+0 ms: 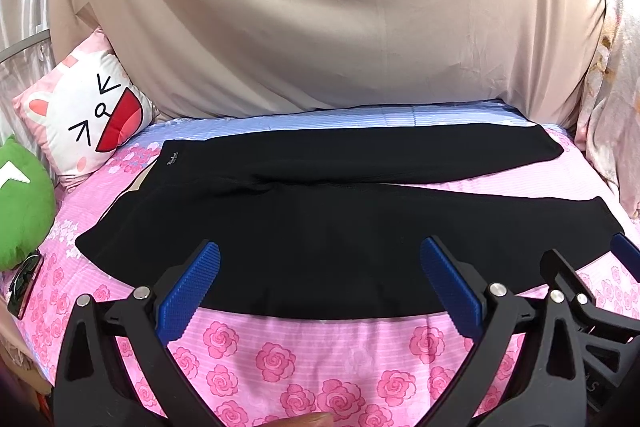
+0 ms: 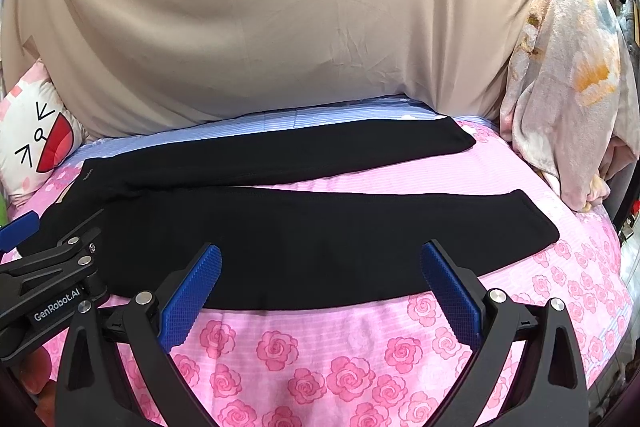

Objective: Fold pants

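Black pants (image 1: 320, 219) lie flat on the pink rose bedsheet (image 1: 280, 359), waistband at the left, two legs spread in a narrow V toward the right. They also show in the right wrist view (image 2: 312, 231). My left gripper (image 1: 320, 259) is open and empty, its blue pads just above the near edge of the near leg. My right gripper (image 2: 320, 259) is open and empty over the same near edge, further right. Each gripper shows at the side of the other's view: the right one (image 1: 592, 279), the left one (image 2: 48, 259).
A beige sheet (image 1: 320, 19) hangs behind the bed. A pink cat-face pillow (image 1: 84, 111) and a green plush (image 1: 20, 203) lie at the left, with a phone (image 1: 24, 283) near the edge. A floral blanket (image 2: 568, 99) is heaped at the right.
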A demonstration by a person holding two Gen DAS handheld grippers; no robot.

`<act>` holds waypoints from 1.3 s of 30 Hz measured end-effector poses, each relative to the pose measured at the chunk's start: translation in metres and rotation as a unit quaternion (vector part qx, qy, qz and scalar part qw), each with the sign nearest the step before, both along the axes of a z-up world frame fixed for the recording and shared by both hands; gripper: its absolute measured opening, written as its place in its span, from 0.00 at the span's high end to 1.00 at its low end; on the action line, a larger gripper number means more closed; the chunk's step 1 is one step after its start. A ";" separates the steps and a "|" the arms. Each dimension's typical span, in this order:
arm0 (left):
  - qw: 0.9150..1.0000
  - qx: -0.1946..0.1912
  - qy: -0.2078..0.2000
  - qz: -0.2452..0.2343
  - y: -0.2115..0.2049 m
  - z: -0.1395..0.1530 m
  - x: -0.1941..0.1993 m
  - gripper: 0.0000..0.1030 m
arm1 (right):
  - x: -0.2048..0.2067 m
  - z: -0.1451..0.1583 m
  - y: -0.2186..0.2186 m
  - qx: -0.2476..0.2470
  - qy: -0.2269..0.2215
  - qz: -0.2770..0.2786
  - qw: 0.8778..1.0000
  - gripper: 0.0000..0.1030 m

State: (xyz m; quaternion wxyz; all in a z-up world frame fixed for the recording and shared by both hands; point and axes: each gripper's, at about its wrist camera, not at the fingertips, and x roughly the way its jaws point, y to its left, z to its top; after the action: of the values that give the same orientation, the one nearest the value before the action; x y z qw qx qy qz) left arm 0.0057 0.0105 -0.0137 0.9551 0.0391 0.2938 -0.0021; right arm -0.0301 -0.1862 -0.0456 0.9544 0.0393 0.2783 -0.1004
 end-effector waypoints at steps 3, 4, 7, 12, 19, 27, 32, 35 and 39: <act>1.000 0.000 0.000 0.000 0.001 0.000 0.000 0.04 | 0.000 0.000 -0.001 0.000 0.001 0.000 1.000 0.05; 1.000 0.000 0.000 0.000 0.001 -0.001 0.000 0.04 | 0.000 0.000 -0.002 0.000 0.001 -0.001 1.000 0.05; 1.000 0.000 0.000 0.001 0.002 -0.001 0.000 0.04 | 0.000 0.000 -0.002 0.001 0.002 -0.001 1.000 0.05; 1.000 -0.001 0.001 0.002 0.003 -0.001 0.000 0.04 | 0.000 0.000 -0.002 0.000 0.002 -0.001 1.000 0.05; 1.000 0.001 0.000 0.001 0.004 -0.001 0.000 0.04 | 0.000 0.000 -0.001 0.000 0.002 0.000 1.000 0.05; 1.000 0.002 0.001 0.003 0.003 0.000 0.000 0.04 | 0.000 0.000 -0.001 0.000 0.003 0.000 1.000 0.05; 1.000 0.003 0.002 0.002 0.003 0.000 0.001 0.04 | 0.000 -0.001 -0.002 0.000 0.003 0.001 1.000 0.05; 1.000 0.003 0.003 0.003 0.003 0.000 0.002 0.04 | 0.001 -0.001 -0.002 0.000 0.003 0.001 1.000 0.05; 1.000 0.004 0.004 0.002 0.003 0.001 0.004 0.04 | 0.001 -0.002 -0.001 0.001 0.003 -0.001 1.000 0.05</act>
State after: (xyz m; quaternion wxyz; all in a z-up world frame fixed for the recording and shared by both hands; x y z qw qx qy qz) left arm 0.0094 0.0132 -0.0126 0.9537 0.0421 0.2977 0.0006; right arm -0.0290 -0.1875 -0.0476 0.9534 0.0401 0.2817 -0.1007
